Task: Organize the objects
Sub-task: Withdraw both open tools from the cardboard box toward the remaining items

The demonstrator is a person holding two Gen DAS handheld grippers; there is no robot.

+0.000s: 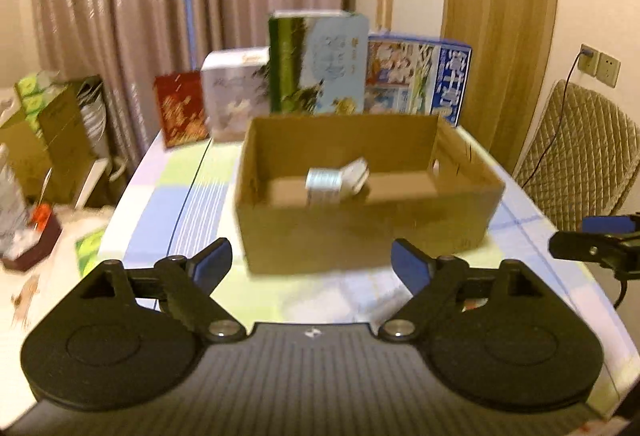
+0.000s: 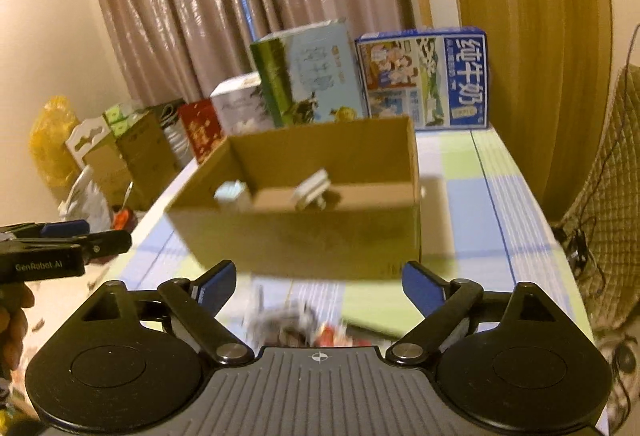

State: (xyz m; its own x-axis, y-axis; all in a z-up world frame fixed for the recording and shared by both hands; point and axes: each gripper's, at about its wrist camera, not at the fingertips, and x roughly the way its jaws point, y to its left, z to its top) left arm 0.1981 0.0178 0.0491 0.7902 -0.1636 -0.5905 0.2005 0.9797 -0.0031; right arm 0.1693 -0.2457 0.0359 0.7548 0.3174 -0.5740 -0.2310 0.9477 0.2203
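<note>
Presently the left hand-held gripper (image 1: 310, 264) hangs with fingers apart, empty, before the cardboard box (image 1: 360, 232) on the bench (image 1: 168, 196); two small packets (image 1: 336, 180) lie inside, apparently already sorted. Rightward, the right hand-held gripper (image 2: 318, 286) gapes over blurred clutter (image 2: 292, 320), likely choosing next.

A cardboard box (image 1: 360, 232) sits on the table (image 1: 160, 204), two small packs (image 1: 336, 182) inside, upright cartons (image 1: 320, 64) behind.
</note>
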